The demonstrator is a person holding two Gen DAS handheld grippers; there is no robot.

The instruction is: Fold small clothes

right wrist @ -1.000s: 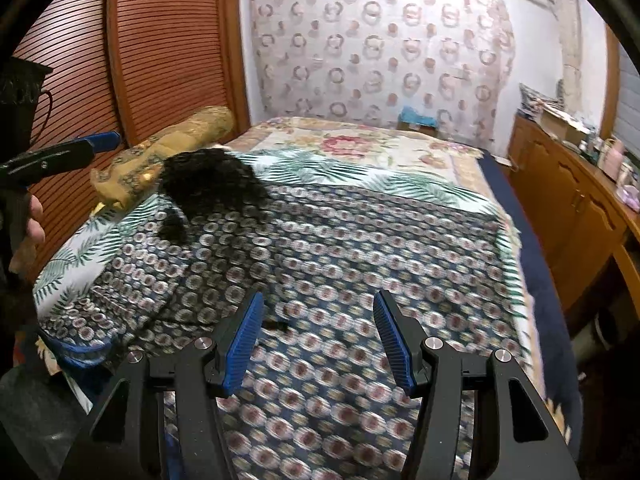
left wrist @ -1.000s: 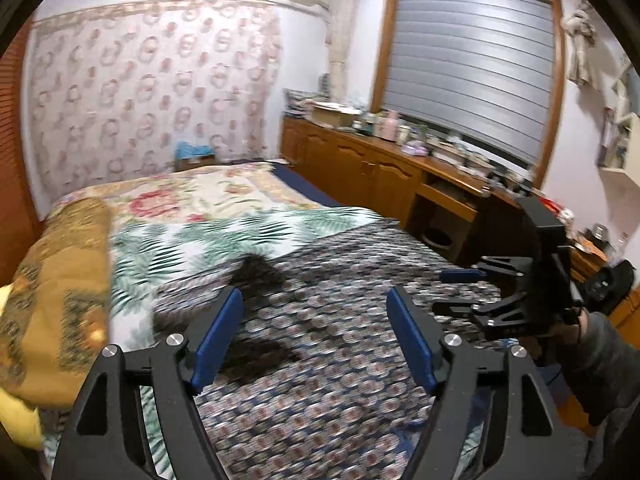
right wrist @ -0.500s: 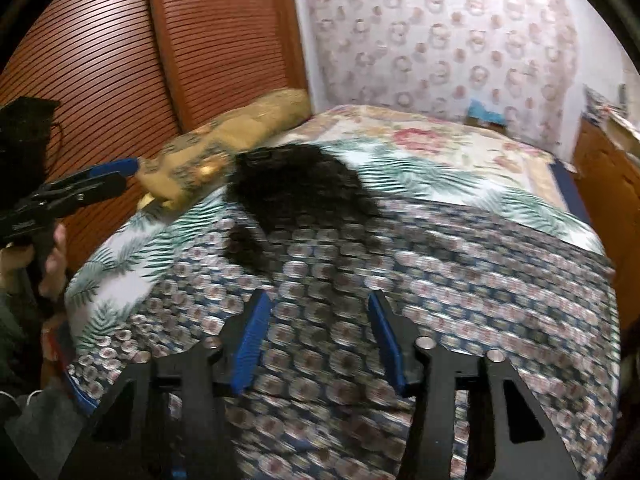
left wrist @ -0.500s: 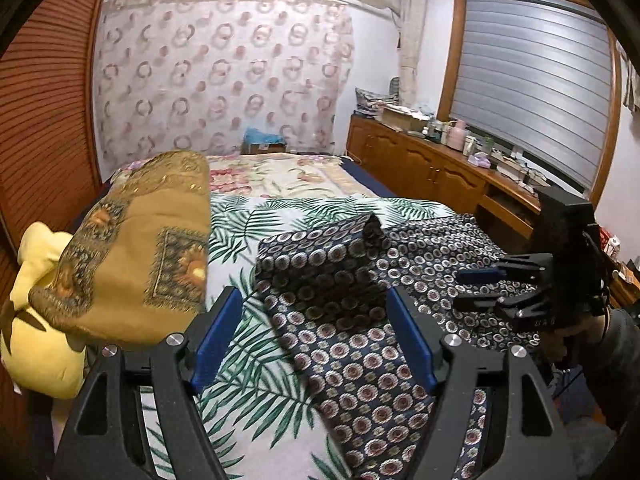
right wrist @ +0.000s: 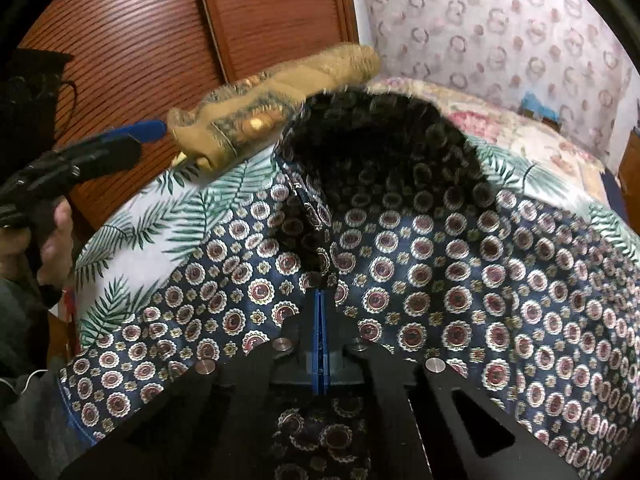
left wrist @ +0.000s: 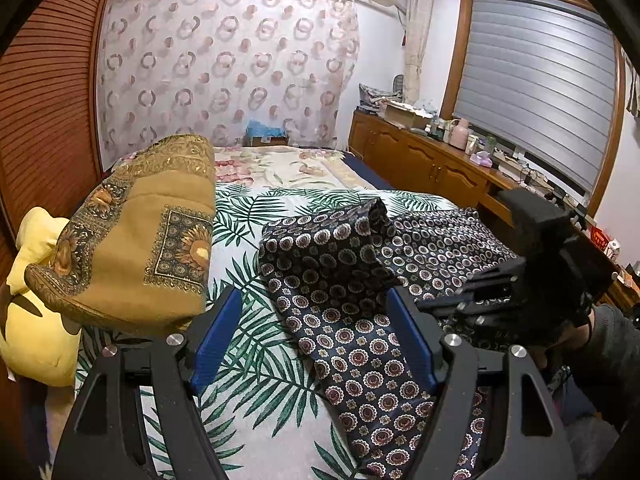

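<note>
A dark navy garment with a ring-and-flower print [left wrist: 352, 288] lies spread on the bed, one part folded over into a raised hump [right wrist: 384, 148]. My left gripper [left wrist: 312, 336] is open and empty, hovering above the garment's left edge. My right gripper [right wrist: 320, 296] is shut on a fold of the garment; the blue pads meet with cloth bunched at their tips. The right gripper also shows at the right of the left wrist view [left wrist: 500, 292], and the left gripper shows at the left of the right wrist view [right wrist: 100, 148].
The bed has a palm-leaf sheet [left wrist: 256, 364]. A folded mustard blanket [left wrist: 148, 232] and a yellow pillow [left wrist: 36, 320] lie along the bed's left side. A wooden sliding door [right wrist: 160, 40] is on the left, a cluttered wooden counter [left wrist: 440, 156] on the right.
My right gripper has moved forward onto the garment and closed on a fold of it. My left gripper has swung left and stays open.
</note>
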